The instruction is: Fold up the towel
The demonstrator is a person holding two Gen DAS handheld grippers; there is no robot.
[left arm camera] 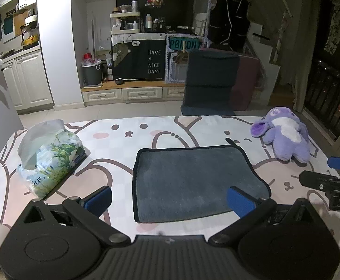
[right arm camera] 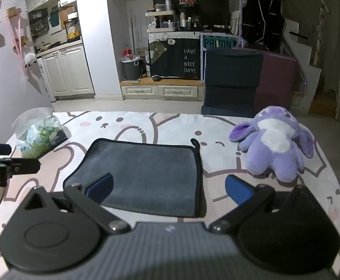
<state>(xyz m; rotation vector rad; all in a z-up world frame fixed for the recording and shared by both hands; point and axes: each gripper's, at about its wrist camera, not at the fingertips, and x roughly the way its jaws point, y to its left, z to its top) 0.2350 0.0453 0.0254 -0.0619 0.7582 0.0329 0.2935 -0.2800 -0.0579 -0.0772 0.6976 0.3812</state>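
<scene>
Bunny-print tablecloth across the lower frame. Grey towel flat at centre. Left gripper and right gripper at bottom, jaws apart, holding nothing. Purple plush right, tissue pack left.

The towel is matt grey napped cloth with a black stitched edge, lying on a smooth printed cloth cover, the tissue pack is glossy crinkled plastic film, the toy is fuzzy plush, and both grippers are matt black plastic with blue pads.
</scene>
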